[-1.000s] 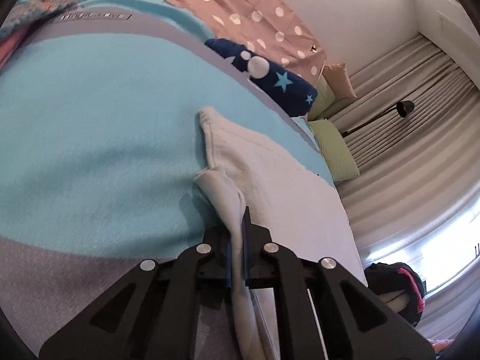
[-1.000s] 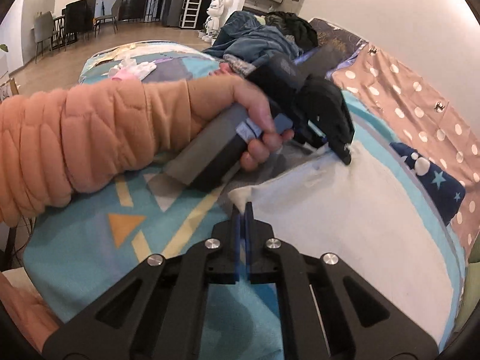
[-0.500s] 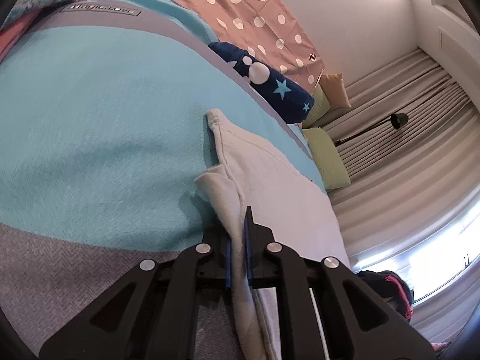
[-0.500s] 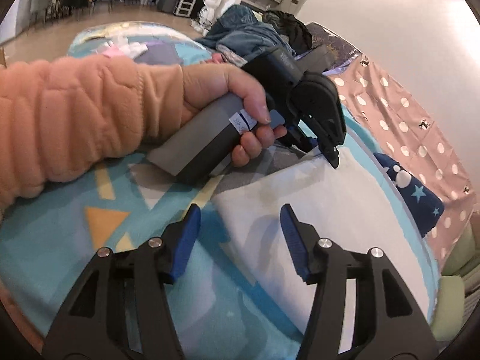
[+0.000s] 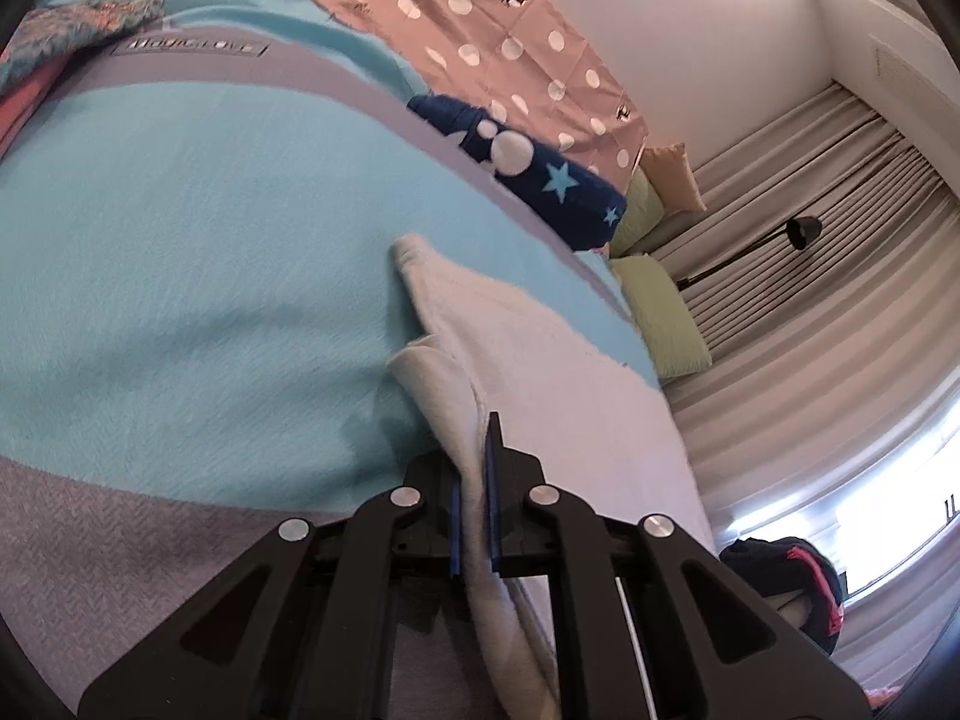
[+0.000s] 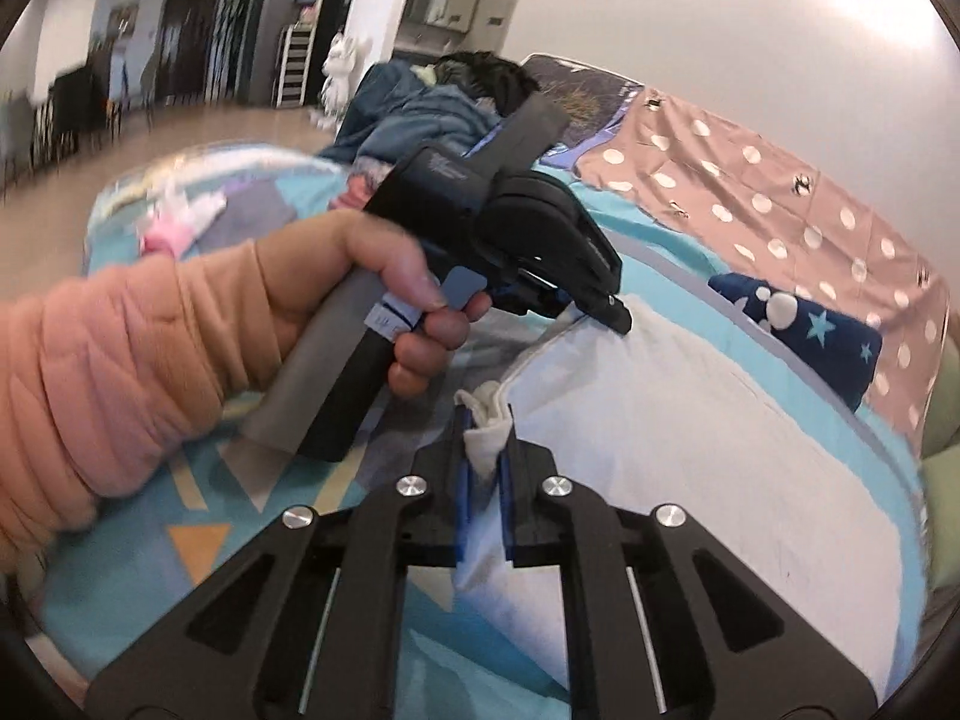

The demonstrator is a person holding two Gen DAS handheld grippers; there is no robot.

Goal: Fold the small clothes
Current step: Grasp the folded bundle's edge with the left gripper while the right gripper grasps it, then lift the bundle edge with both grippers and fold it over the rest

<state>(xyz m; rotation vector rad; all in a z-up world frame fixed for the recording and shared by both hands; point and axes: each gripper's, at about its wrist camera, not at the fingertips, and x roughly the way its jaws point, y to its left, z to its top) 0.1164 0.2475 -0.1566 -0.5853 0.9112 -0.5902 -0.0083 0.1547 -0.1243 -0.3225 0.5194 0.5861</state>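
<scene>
The white garment is lying spread out on the turquoise bedspread, with both sets of tongs holding it along one edge. The left tongs are clamped on a bunched fold of the white fabric, which runs right between the blue pads. In the right wrist view, the right tongs are closing, with a scrunched corner of the same garment pinched between them. A hand in a peach quilted sleeve grips the left gripper's handle, whose tip is down on the garment's far corner. Just past the garment sits a navy star-print cloth, next to a pink polka-dot sheet. Green pillows are further along the bed.
</scene>
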